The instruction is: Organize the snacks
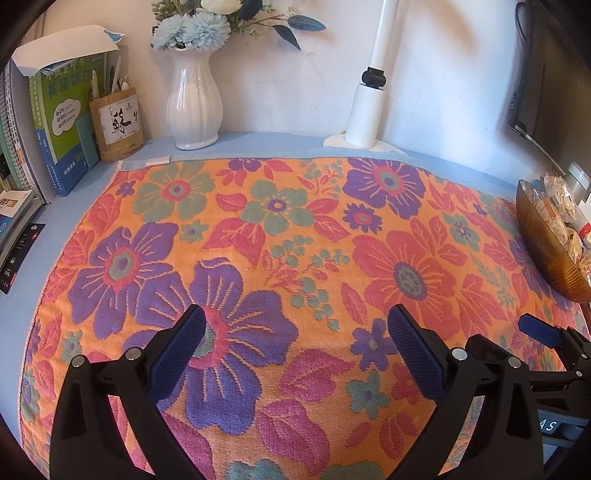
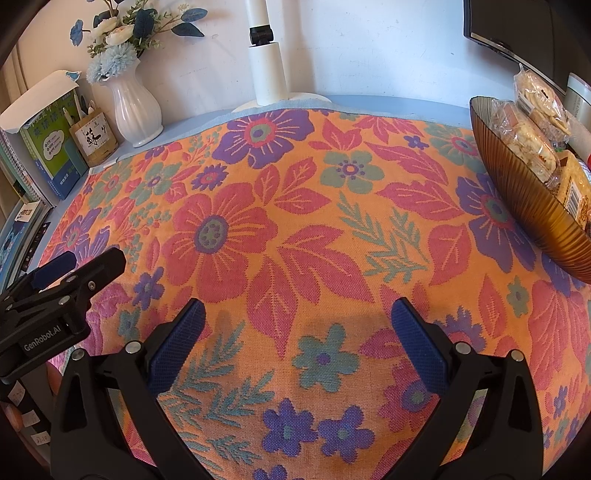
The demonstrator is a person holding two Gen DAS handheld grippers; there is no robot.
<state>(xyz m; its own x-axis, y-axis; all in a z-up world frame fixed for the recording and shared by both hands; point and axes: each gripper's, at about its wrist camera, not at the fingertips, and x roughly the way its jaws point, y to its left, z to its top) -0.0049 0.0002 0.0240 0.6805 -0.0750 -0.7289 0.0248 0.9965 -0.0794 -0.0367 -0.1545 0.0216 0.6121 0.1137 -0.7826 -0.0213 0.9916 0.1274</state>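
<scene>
A brown ribbed glass bowl sits at the right edge of the flowered cloth, filled with wrapped snacks. The same bowl and its snacks show at the far right of the left wrist view. My left gripper hovers open over the cloth's near middle with nothing between its blue pads. My right gripper is open too and holds nothing, left of and nearer than the bowl. Each gripper appears at the edge of the other's view, the right gripper and the left gripper.
A flowered cloth covers most of the blue table. Along the back stand a white vase of flowers, a wooden pen holder, books and a white lamp post. A dark monitor is at the back right.
</scene>
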